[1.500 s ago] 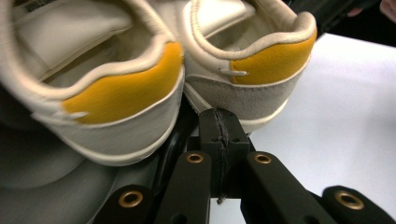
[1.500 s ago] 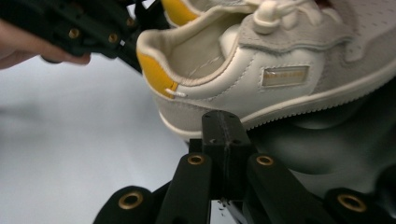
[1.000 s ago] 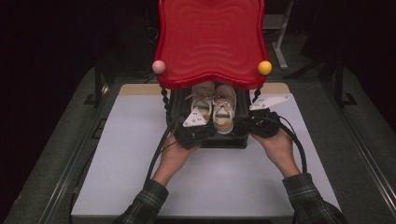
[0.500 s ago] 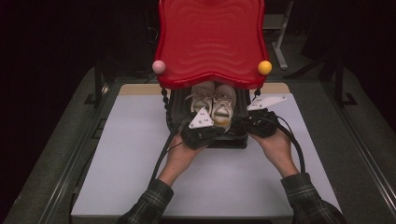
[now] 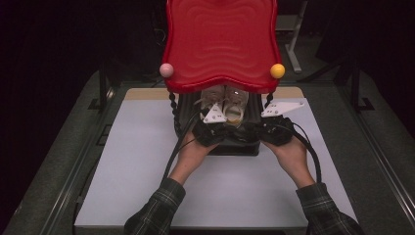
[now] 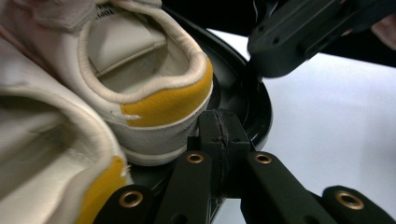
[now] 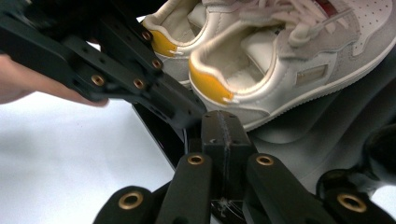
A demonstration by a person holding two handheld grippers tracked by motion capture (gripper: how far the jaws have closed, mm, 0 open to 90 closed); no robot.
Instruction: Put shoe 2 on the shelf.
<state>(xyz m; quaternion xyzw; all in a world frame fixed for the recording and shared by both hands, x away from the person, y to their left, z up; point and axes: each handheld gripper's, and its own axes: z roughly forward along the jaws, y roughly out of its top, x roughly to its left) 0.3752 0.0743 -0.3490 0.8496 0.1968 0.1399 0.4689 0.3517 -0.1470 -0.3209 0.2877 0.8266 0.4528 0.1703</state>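
Sitting on a black moulded plastic tray (image 5: pixel 244 147) at mid-bench: pair of white low-top sneakers, smooth leather with grey suede panels, padded collars, yellow heel tabs, off-white rubber soles. Left sneaker (image 6: pixel 42 154) and right sneaker (image 6: pixel 149 88) lie side by side, touching, heels toward the person, toes under a glossy red plastic shelf (image 5: pixel 220 44) with a wavy rippled top, twisted black posts, a pink ball (image 5: pixel 166 70) and a yellow ball (image 5: pixel 277 71) at its front corners. Left tongs (image 6: pixel 223 128) pinched fully together, nothing between the pads, tips just at the right sneaker's heel sole edge over the tray's rounded rim; touching or not, can't tell. Right tongs (image 7: pixel 223 128) likewise pressed together and empty, tips just beside the same sneaker's heel; the left unit's black frame crosses in front of them. Bench (image 5: pixel 147 171) is a flat matte pale-grey sheet; both hands rest low on it at the tray's near edge.
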